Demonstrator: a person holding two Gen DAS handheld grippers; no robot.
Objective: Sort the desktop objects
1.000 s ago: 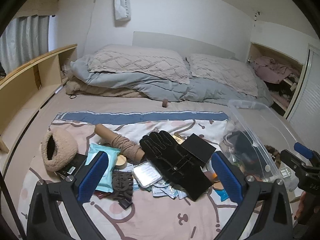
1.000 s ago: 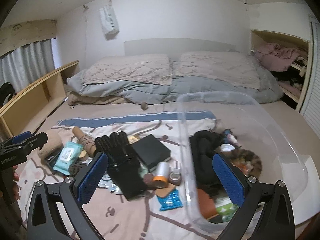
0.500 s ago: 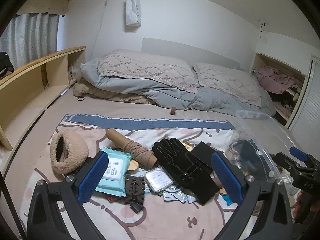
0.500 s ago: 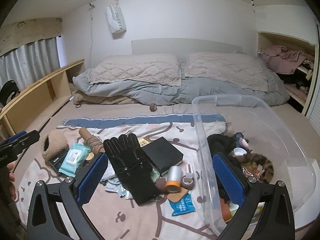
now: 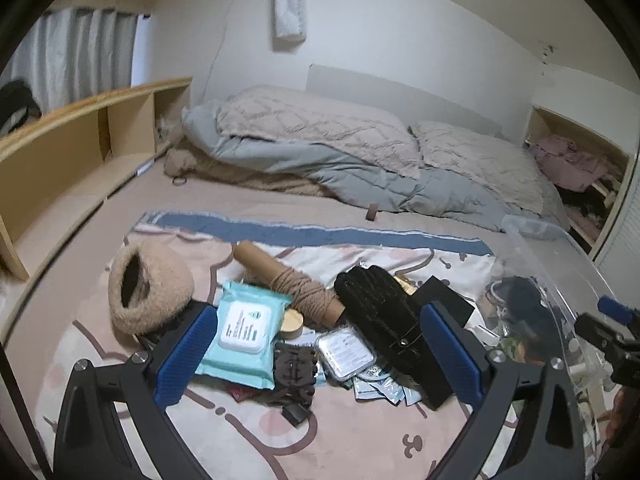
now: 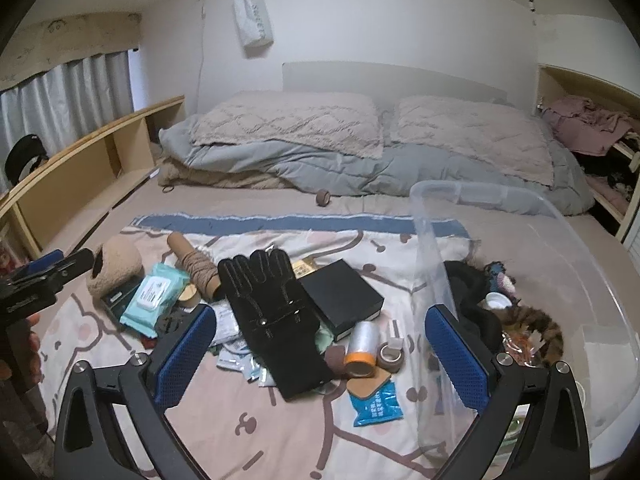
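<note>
A heap of small items lies on a pink patterned blanket [image 6: 248, 436] on the bed. It includes black gloves [image 6: 268, 304], a black box [image 6: 340, 298], a teal wipes pack [image 5: 244, 328], a twine roll [image 5: 296, 292], a fuzzy tan hat [image 5: 148, 296], tape rolls [image 6: 362, 350] and a blue sachet [image 6: 376, 402]. A clear plastic bin [image 6: 520, 280] at the right holds several things. My left gripper [image 5: 316, 356] hovers open above the heap's left part. My right gripper [image 6: 320, 354] hovers open above the gloves and tape, empty.
Pillows and a grey duvet [image 6: 360, 160] lie at the bed's head. A wooden shelf [image 5: 80, 148] runs along the left. A small brown roll [image 6: 323, 197] rests near the duvet. Clothes fill a cubby [image 6: 588, 128] at the right.
Both grippers have pulled back and risen, so the heap and bin look smaller and farther. Nothing was picked up; both stay open.
</note>
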